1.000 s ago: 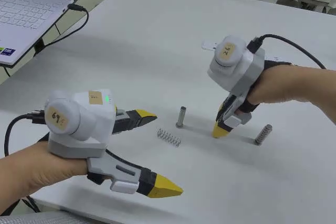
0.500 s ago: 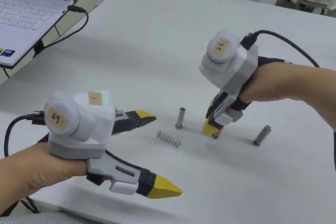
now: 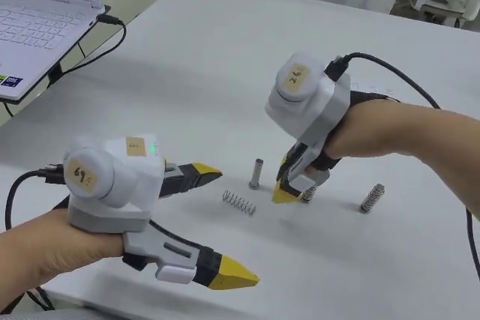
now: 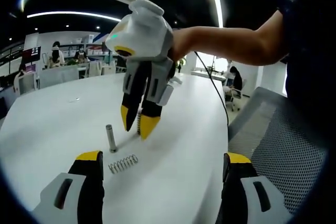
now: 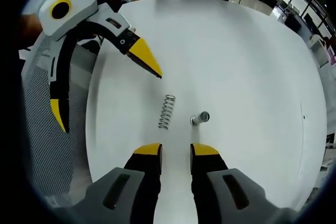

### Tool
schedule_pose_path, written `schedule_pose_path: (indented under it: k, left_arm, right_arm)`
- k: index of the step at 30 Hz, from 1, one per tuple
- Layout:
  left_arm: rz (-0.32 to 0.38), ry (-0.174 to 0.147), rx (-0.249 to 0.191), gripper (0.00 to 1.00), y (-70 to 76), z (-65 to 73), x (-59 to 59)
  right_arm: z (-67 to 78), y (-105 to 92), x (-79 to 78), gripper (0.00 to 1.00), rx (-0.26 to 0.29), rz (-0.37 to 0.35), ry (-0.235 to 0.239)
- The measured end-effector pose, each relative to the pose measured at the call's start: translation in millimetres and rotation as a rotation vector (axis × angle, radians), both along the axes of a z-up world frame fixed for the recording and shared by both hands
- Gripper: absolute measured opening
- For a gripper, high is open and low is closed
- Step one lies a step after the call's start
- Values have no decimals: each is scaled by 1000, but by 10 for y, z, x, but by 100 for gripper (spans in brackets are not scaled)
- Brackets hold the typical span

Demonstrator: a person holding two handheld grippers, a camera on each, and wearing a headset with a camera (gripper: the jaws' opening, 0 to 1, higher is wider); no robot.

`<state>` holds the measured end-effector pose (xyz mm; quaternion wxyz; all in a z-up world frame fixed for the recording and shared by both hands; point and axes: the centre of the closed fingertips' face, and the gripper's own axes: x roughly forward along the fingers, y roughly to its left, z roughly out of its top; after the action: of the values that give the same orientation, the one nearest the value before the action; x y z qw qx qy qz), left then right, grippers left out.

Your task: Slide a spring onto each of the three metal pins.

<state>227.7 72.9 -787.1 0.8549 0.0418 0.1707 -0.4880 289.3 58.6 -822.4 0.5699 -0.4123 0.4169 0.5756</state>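
Observation:
A bare metal pin (image 3: 256, 173) stands upright mid-table, with a loose spring (image 3: 239, 201) lying just in front of it. Two more pins carrying springs stand to the right, one (image 3: 308, 194) right behind my right gripper and one (image 3: 372, 198) farther right. My right gripper (image 3: 285, 192) points down between the bare pin and the nearer sprung pin, jaws a little apart and holding nothing. Its own view shows the pin (image 5: 200, 117) and the spring (image 5: 166, 112) ahead of its tips (image 5: 176, 150). My left gripper (image 3: 219, 224) hovers wide open, facing the spring (image 4: 123, 163) and the pin (image 4: 110, 138).
A laptop (image 3: 45, 13) with a black cable (image 3: 105, 31) sits at the table's far left. The near table edge runs just under my left hand, and a mesh chair seat (image 4: 283, 145) lies beyond it.
My right gripper has moved left, away from the nearer sprung pin, which now stands in the open, and closer to the bare pin. My left gripper has stayed put.

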Motion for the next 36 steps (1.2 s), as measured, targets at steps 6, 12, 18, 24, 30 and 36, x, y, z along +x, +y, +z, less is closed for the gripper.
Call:
schedule_pose_path:
  k: [6, 12, 18, 24, 30, 36]
  left_arm:
    - [1, 3, 1, 92, 4, -6, -16]
    - [4, 1, 0, 92, 18, -6, -12]
    - [10, -1, -5, 92, 34, 0, -2]
    - [11, -1, -5, 92, 33, 4, -2]
    - [18, -3, -11, 92, 42, 16, 11]
    - [23, -3, -14, 92, 49, 15, 22]
  right_arm:
    - [-53, 79, -60, 18, 10, 6, 10]
    - [-85, 149, -61, 17, 22, 4, 13]
    - [-148, 201, -69, 15, 25, -3, 14]
    - [-208, 239, -72, 14, 27, -11, 12]
    - [-252, 261, -71, 13, 28, -25, 15]
    - [-302, 276, -77, 11, 28, -35, 18]
